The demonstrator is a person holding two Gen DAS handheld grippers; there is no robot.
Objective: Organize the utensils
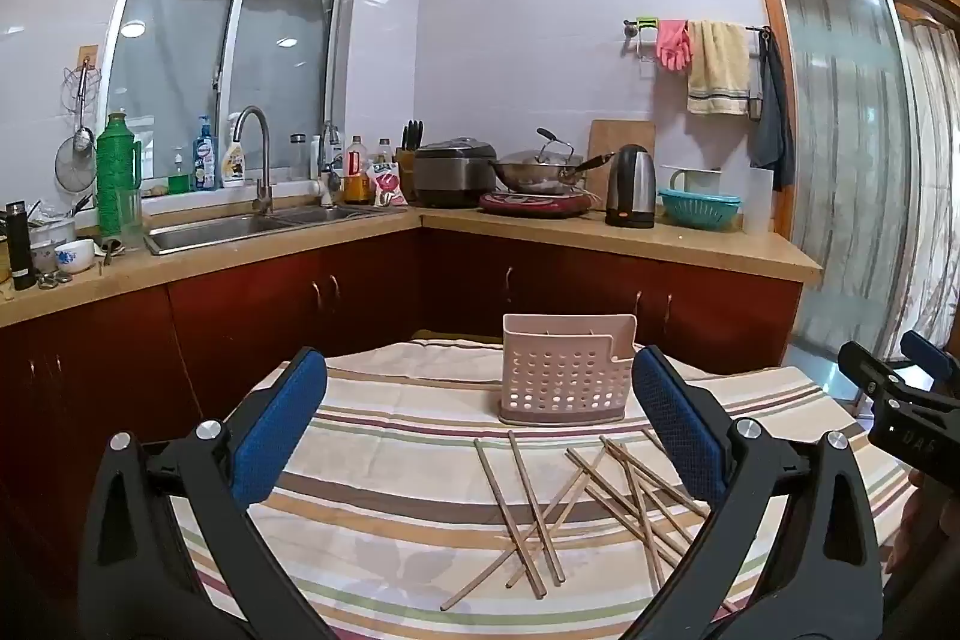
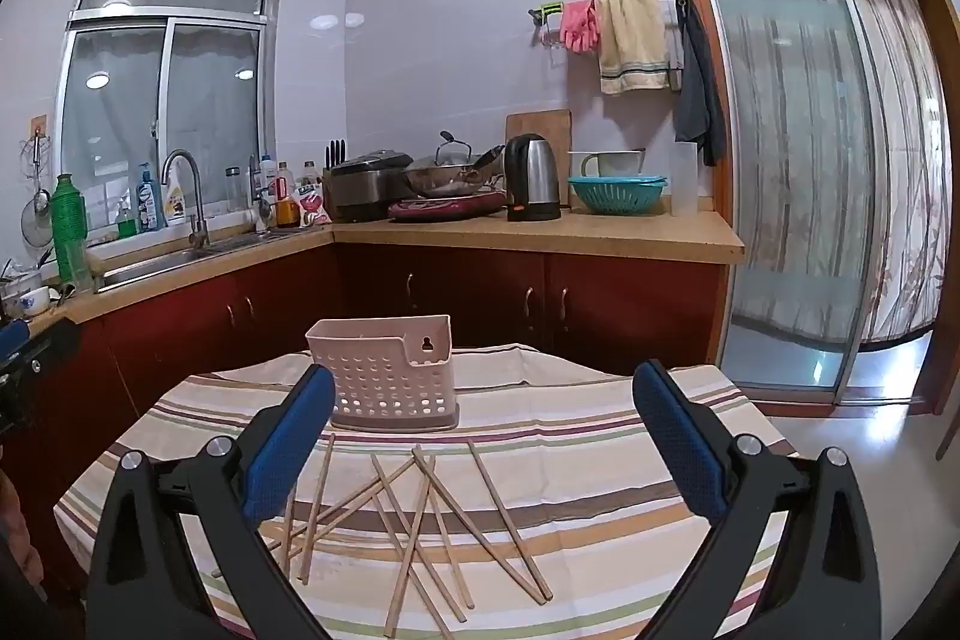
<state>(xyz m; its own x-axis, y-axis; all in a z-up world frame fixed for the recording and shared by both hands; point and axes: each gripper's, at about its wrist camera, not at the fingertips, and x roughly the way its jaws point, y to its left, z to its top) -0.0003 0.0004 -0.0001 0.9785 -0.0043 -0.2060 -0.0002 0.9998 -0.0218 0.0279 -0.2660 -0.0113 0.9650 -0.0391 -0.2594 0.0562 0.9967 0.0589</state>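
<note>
Several wooden chopsticks (image 1: 576,508) lie scattered and crossed on the striped tablecloth (image 1: 372,460); they also show in the right wrist view (image 2: 420,520). A pink perforated utensil holder (image 1: 567,379) stands upright behind them, and shows in the right wrist view (image 2: 390,376). My left gripper (image 1: 480,382) is open and empty above the near side of the table. My right gripper (image 2: 483,388) is open and empty too, to the right of the left one; it shows at the edge of the left wrist view (image 1: 900,388).
The striped cloth (image 2: 600,460) covers a small table. Behind it runs an L-shaped counter (image 1: 600,232) with red cabinets, a sink (image 1: 240,226), a wok, a kettle (image 1: 630,187) and a teal colander. A sliding glass door (image 2: 810,160) is at the right.
</note>
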